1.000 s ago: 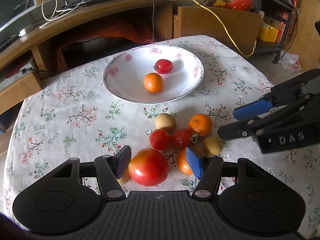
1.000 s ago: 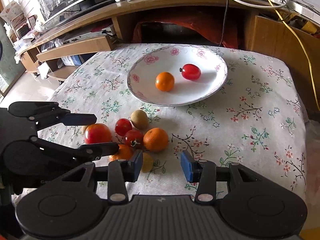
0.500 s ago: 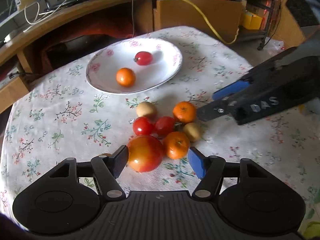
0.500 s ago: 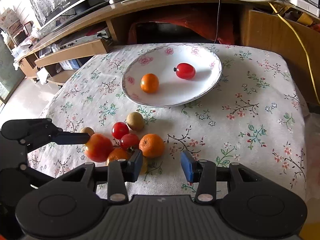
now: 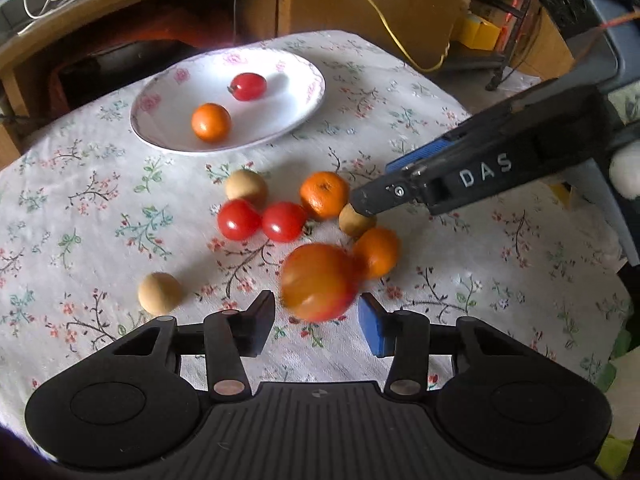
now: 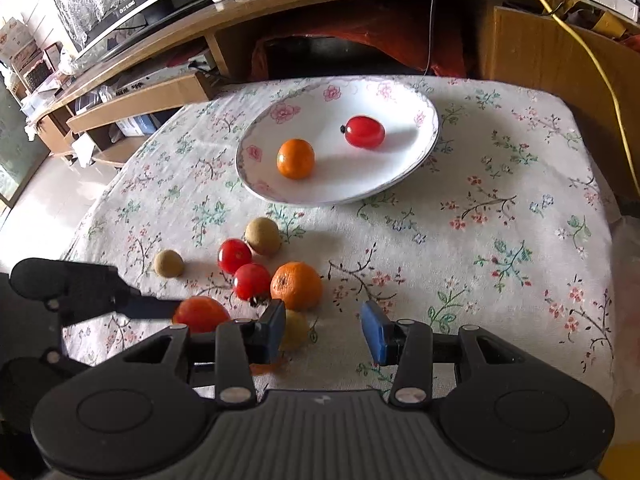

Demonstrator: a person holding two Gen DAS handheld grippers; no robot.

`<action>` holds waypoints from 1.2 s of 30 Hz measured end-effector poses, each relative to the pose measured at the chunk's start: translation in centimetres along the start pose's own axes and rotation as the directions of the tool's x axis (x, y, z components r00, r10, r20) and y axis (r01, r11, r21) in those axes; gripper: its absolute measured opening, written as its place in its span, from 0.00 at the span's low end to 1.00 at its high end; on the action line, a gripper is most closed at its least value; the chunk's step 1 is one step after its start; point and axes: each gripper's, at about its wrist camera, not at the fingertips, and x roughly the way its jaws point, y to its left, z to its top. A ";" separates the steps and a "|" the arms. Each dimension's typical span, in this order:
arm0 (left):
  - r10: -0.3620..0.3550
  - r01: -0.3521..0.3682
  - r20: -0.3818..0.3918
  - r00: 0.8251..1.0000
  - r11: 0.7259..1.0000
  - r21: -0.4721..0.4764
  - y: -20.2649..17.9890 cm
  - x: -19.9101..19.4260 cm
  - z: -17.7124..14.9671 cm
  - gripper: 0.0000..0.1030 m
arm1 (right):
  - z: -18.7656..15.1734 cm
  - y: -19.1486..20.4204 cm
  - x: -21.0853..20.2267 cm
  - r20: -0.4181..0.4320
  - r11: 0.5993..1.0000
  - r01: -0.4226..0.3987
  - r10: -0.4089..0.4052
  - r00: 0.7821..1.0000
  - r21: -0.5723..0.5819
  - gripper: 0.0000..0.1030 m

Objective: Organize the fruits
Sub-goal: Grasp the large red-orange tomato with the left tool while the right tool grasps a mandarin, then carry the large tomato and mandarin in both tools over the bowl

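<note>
A white flowered plate (image 5: 304, 80) holds a small tomato (image 5: 247, 86) and an orange (image 5: 211, 122). Loose on the cloth lie two tomatoes (image 5: 239, 219), two oranges (image 5: 324, 195) and three small brown fruits (image 5: 245, 188). A big red-orange apple (image 5: 318, 280), blurred, sits between the tips of my left gripper (image 5: 316, 312). Its jaws are closing, with a small gap still showing beside the left pad. My right gripper (image 6: 322, 328) stands open over bare cloth with nothing between its fingers. A yellowish fruit (image 6: 294, 330) lies by its left finger.
The round table's flowered cloth (image 6: 500, 240) falls away at the right and near edges. A wooden desk (image 6: 360, 4) with cables and a yellow cord (image 6: 592, 64) stands behind the plate. Cardboard boxes and shelves stand at the far left.
My left gripper's jaws have narrowed around the apple, which now sits nearer the right pad. The left view has tilted, showing a brown fruit at the left. The right gripper has kept still.
</note>
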 end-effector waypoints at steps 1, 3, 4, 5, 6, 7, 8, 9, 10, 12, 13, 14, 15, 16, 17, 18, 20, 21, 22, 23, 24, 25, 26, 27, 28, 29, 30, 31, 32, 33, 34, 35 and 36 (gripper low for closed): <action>0.007 -0.007 -0.003 1.000 1.000 0.005 -0.1 0.2 0.0 0.54 | -0.1 0.0 0.0 -0.002 1.000 -0.005 0.005 1.000 0.002 0.40; 0.011 -0.011 -0.002 1.000 1.000 0.000 -0.2 0.6 0.3 0.54 | -0.2 0.0 0.1 -0.008 1.000 -0.020 0.020 1.000 0.009 0.40; 0.010 -0.010 0.002 1.000 1.000 -0.001 -0.3 0.7 0.5 0.54 | -0.2 0.1 0.1 -0.009 1.000 -0.021 0.021 1.000 0.008 0.40; 0.013 -0.013 0.011 1.000 1.000 -0.001 -0.5 0.8 0.7 0.54 | -0.2 0.1 0.1 -0.008 1.000 -0.019 0.020 1.000 0.006 0.41; 0.013 -0.013 0.022 1.000 1.000 0.002 -0.6 0.9 1.1 0.56 | -0.2 0.2 0.1 -0.009 1.000 -0.019 0.019 1.000 0.006 0.41; 0.012 -0.012 0.027 1.000 1.000 0.004 -0.8 1.1 1.4 0.58 | -0.3 0.1 0.1 -0.010 1.000 -0.020 0.020 1.000 0.007 0.41; 0.011 -0.012 0.035 0.999 1.000 0.008 -1.0 1.2 1.8 0.58 | -0.3 0.1 0.0 -0.009 1.000 -0.018 0.018 1.000 0.010 0.41; 0.012 -0.013 0.041 0.999 1.000 0.008 -1.1 1.5 2.1 0.61 | -0.3 0.0 -0.1 -0.007 1.000 -0.015 0.015 1.000 0.013 0.41; 0.013 -0.013 0.044 0.999 1.000 0.009 -1.3 1.7 2.3 0.61 | -0.3 -0.2 -0.2 -0.007 1.000 -0.013 0.014 1.000 0.017 0.41; 0.019 -0.019 0.032 0.999 1.000 0.016 -1.7 2.4 2.4 0.59 | -0.4 -0.7 -0.5 -0.004 0.999 -0.006 0.006 1.000 0.035 0.41; 0.029 -0.029 0.021 0.999 0.999 0.028 -1.9 2.8 2.3 0.59 | -0.4 -1.0 -0.7 -0.001 0.999 -0.001 0.001 1.000 0.043 0.41; 0.042 -0.043 0.030 0.999 0.998 0.044 -2.3 2.8 2.0 0.58 | -0.5 -1.2 -0.7 -0.001 0.999 0.002 -0.002 1.000 0.048 0.41; 0.046 -0.048 0.031 0.998 0.998 0.047 -2.6 2.7 2.0 0.55 | -0.5 -1.3 -0.9 -0.002 0.998 0.007 -0.007 1.000 0.054 0.41; 0.048 -0.049 0.030 0.998 0.998 0.040 -2.6 2.7 2.0 0.51 | -0.6 -1.4 -1.0 -0.002 0.998 0.012 -0.012 1.000 0.059 0.41; 0.043 -0.044 0.026 0.999 0.999 0.028 -2.5 2.6 1.9 0.51 | -0.6 -1.5 -1.2 -0.001 0.998 0.015 -0.015 1.000 0.062 0.41; 0.044 -0.044 0.024 0.999 0.999 0.017 -2.4 2.5 1.8 0.51 | -0.7 -1.5 -1.5 0.002 0.998 0.014 -0.014 1.000 0.066 0.41; 0.050 -0.050 0.023 0.999 0.999 0.006 -2.4 2.1 1.3 0.50 | -1.1 -1.4 -2.1 0.008 0.998 0.009 -0.010 1.000 0.070 0.41; 0.059 -0.059 0.021 0.998 0.998 0.012 -2.6 1.9 1.1 0.50 | -1.4 -1.2 -2.5 0.011 0.998 0.006 -0.007 1.000 0.068 0.41; 0.069 -0.070 0.020 0.997 0.997 0.013 -2.7 1.8 0.9 0.50 | -1.7 -1.0 -2.7 0.011 0.998 0.002 -0.003 1.000 0.065 0.41; 0.077 -0.077 0.016 0.997 0.997 0.008 -2.7 1.7 0.6 0.50 | -2.1 -0.8 -2.9 0.007 0.998 -0.003 0.002 1.000 0.060 0.41; 0.080 -0.080 0.011 0.997 0.997 0.000 -2.6 1.3 0.2 0.50 | -2.4 -0.5 -2.9 0.001 0.999 -0.005 0.005 1.000 0.053 0.41; 0.084 -0.084 0.008 0.996 0.996 -0.008 -2.4 1.0 -0.1 0.50 | -2.8 -0.2 -2.9 -0.009 0.999 -0.005 0.006 1.000 0.046 0.41; 0.090 -0.090 0.007 0.996 0.996 -0.016 -2.3 0.4 -0.4 0.50 | -3.1 0.0 -2.8 -0.015 0.999 -0.007 0.007 1.000 0.042 0.41; 0.096 -0.095 0.007 0.995 0.995 -0.027 -2.2 0.1 -0.7 0.50 | -3.4 0.2 -2.7 -0.022 0.999 -0.010 0.011 1.000 0.038 0.41; 0.095 -0.094 0.009 0.995 0.995 -0.039 -2.0 -0.2 -1.0 0.50 | -3.6 0.5 -2.7 -0.025 0.999 -0.015 0.016 1.000 0.033 0.41; 0.093 -0.092 0.010 0.996 0.994 -0.050 -2.0 -0.5 -1.3 0.50 | -3.8 0.7 -2.7 -0.025 0.999 -0.023 0.023 0.999 0.025 0.41; 0.092 -0.092 0.008 0.996 0.994 -0.060 -2.0 -0.7 -1.6 0.50 | -3.9 1.0 -2.6 -0.024 0.999 -0.030 0.030 0.999 0.014 0.41; 0.094 -0.093 0.006 0.996 0.994 -0.064 -2.1 -0.8 -1.8 0.50 | -3.9 1.3 -2.4 -0.025 0.999 -0.038 0.038 0.999 -0.004 0.41; 0.093 -0.092 0.003 0.996 0.993 -0.068 -2.1 -0.8 -2.1 0.50 | -4.0 1.7 -2.2 -0.027 0.999 -0.039 0.038 0.999 -0.020 0.41; 0.090 -0.090 -0.002 0.996 0.993 -0.071 -2.0 -0.8 -2.3 0.50 | -4.0 2.0 -1.8 -0.031 0.999 -0.032 0.031 0.999 -0.039 0.41; 0.090 -0.090 -0.010 0.996 0.993 -0.073 -2.0 -0.6 -2.4 0.51 | -4.0 2.3 -1.5 -0.035 0.998 -0.029 0.027 0.999 -0.053 0.41; 0.091 -0.092 -0.013 0.996 0.993 -0.071 -1.9 -0.5 -2.5 0.51 | -4.1 2.6 -1.1 -0.043 0.997 -0.026 0.023 0.999 -0.073 0.41; 0.091 -0.092 -0.006 0.996 0.994 -0.067 -1.9 -0.5 -2.6 0.51 | -4.2 2.9 -0.6 -0.053 0.995 -0.022 0.017 0.998 -0.094 0.41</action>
